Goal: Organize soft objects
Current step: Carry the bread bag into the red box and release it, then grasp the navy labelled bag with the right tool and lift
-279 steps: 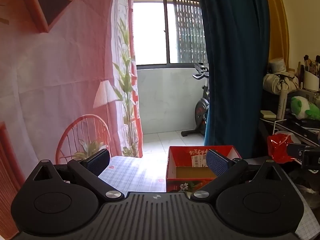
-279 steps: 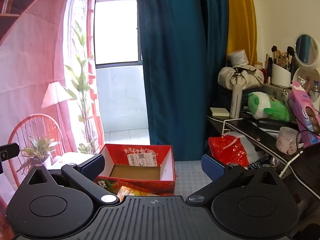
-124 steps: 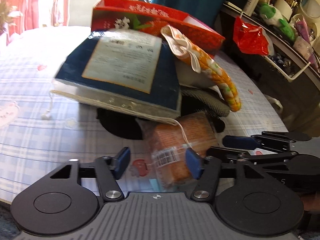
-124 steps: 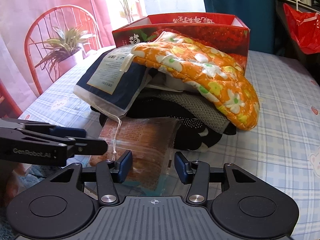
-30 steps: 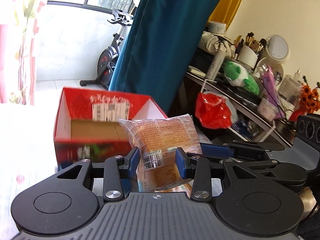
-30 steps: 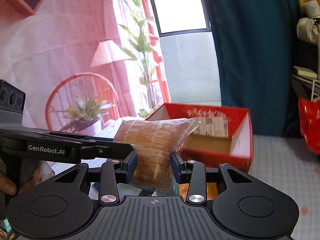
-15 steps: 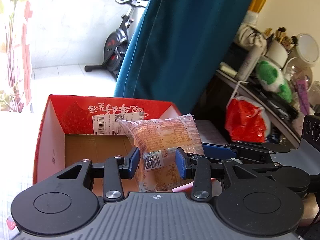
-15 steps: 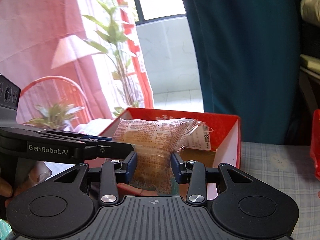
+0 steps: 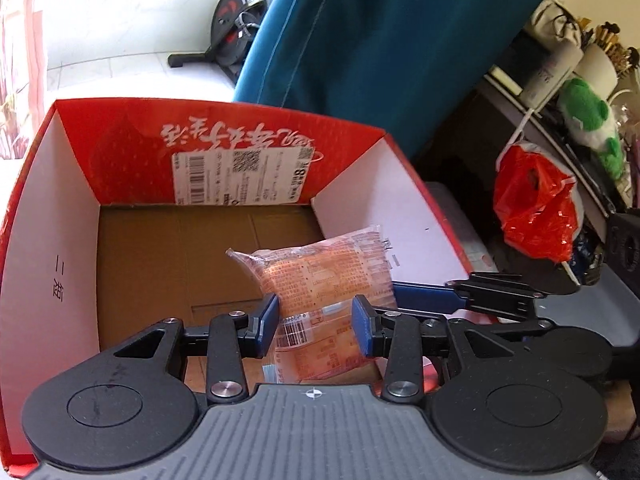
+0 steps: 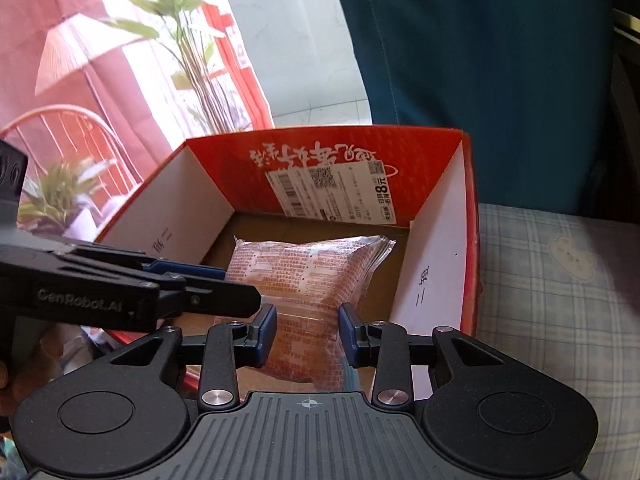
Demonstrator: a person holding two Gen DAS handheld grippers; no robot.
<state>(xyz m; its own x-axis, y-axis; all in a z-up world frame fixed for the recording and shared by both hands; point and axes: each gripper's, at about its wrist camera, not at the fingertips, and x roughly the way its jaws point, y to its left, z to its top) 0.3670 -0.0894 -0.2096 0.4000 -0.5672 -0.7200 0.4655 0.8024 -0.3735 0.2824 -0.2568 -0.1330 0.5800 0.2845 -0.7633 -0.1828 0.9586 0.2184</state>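
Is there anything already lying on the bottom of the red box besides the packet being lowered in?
No, the red box shows only bare brown cardboard floor around the orange packet held over it.

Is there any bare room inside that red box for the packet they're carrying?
Plenty. The red box shows bare cardboard floor from its left white wall to the labelled back wall. The crowded part is the near right, where the wrapped packet and both grippers, left and right, hang.

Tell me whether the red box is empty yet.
Empty: the red box shows bare brown cardboard floor, with the orange snack packet held over it by both grippers.
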